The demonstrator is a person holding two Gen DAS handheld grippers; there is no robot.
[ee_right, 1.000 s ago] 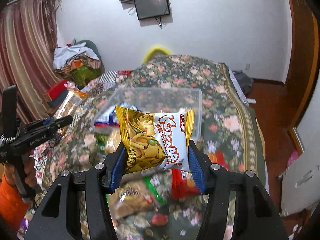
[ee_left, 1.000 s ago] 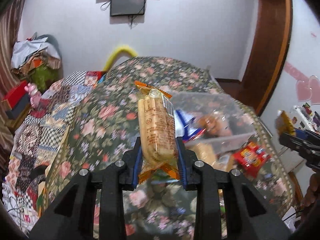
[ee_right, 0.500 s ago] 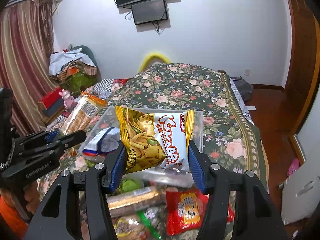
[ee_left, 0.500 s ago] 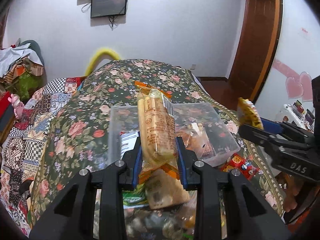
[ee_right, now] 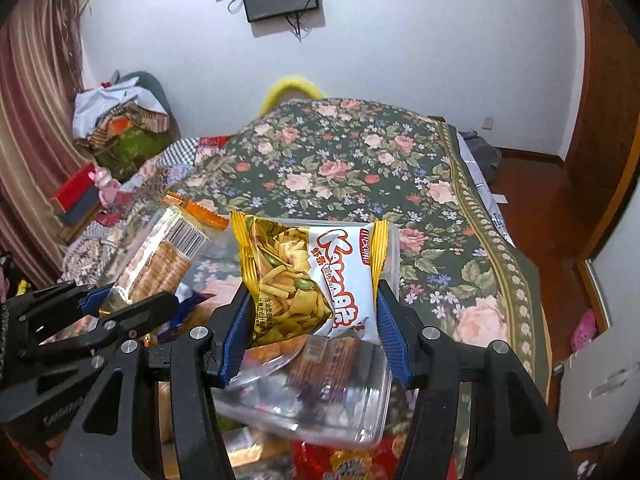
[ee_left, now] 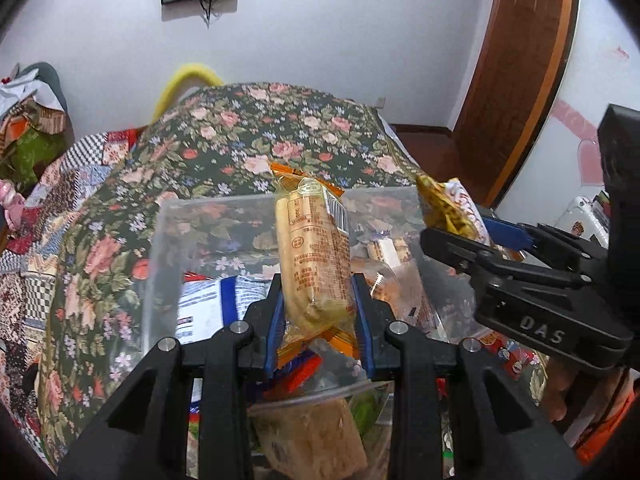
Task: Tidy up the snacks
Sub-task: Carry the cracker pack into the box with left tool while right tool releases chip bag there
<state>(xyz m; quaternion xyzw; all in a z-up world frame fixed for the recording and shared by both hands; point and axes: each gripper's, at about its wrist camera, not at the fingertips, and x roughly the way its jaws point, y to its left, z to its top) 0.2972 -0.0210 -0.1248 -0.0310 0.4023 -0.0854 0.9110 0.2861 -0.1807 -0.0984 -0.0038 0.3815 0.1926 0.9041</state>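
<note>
Both packets are at the drop-off step, held over the clear plastic bin that sits on the flowered bed. The left claw is clamped on the lower end of a long biscuit packet, which stands upright in the middle of the left wrist frame, above the bin's near half. The right claw is closed on the bottom of a yellow-and-white chip bag, centre of the right wrist frame, with the bin's far rim just behind it.

The next move, as I judge it, is to lower each packet a little and let the jaws part so they fall among the snacks already inside (a blue-and-white pack lies at lower left of the bin). The two claws are near each other, so releasing one at a time looks safer.

Compared with a second ago, both claws have come forward: the bin, then off to the right of the biscuit packet, now lies directly beneath it, and the bin fills more of the right wrist frame.
</note>
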